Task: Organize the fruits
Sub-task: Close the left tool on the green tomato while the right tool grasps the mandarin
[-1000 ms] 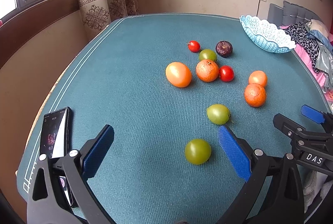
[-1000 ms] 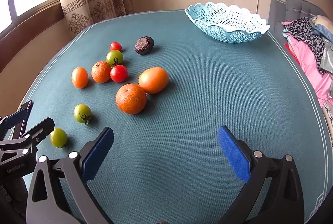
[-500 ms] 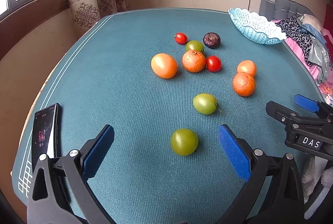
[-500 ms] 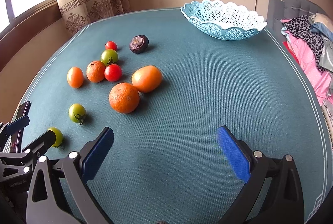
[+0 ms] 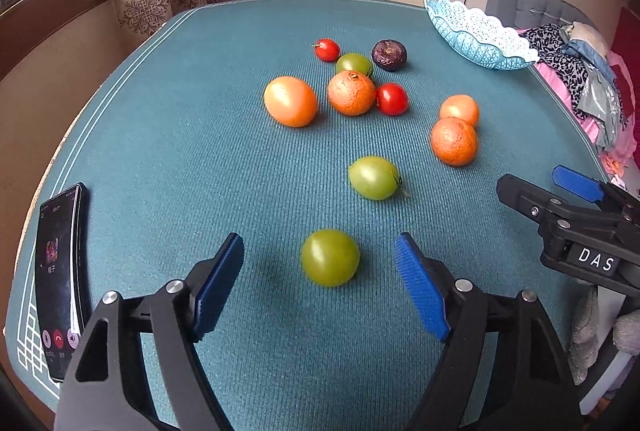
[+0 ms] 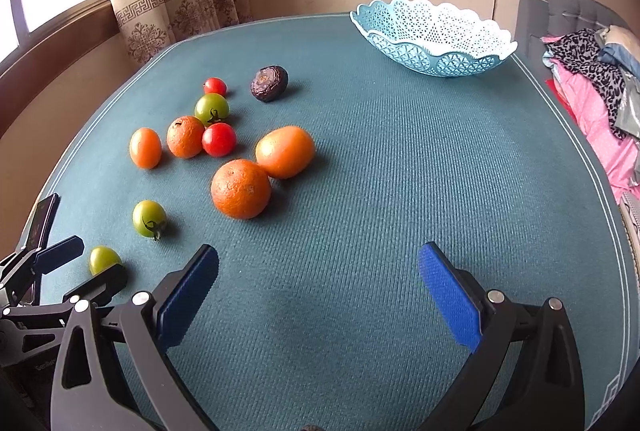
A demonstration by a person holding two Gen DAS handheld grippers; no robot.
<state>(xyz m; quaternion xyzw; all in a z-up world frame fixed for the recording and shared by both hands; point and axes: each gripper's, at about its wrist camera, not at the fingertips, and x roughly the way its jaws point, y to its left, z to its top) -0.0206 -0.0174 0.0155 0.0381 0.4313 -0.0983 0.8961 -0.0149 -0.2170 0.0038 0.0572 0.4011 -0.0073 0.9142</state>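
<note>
Several fruits lie on a teal table. My left gripper (image 5: 320, 267) is open, its blue pads on either side of a green tomato (image 5: 330, 257), not touching it. A second green tomato (image 5: 374, 177) lies just beyond. Oranges (image 5: 454, 141), orange and red tomatoes (image 5: 392, 99) and a dark purple fruit (image 5: 389, 55) lie farther back. A light blue lattice basket (image 6: 434, 35) stands empty at the far right. My right gripper (image 6: 318, 285) is open and empty over bare cloth, right of the fruit cluster (image 6: 240, 187). The left gripper also shows in the right wrist view (image 6: 80, 263).
A black phone (image 5: 60, 271) with a lit screen lies at the table's near left edge. Curtains and a window are behind the table at the left. A bed with piled clothes (image 5: 580, 71) runs along the right edge.
My left gripper has moved forward and swung so the near green tomato now sits centred between its pads. The right gripper has edged forward slightly.
</note>
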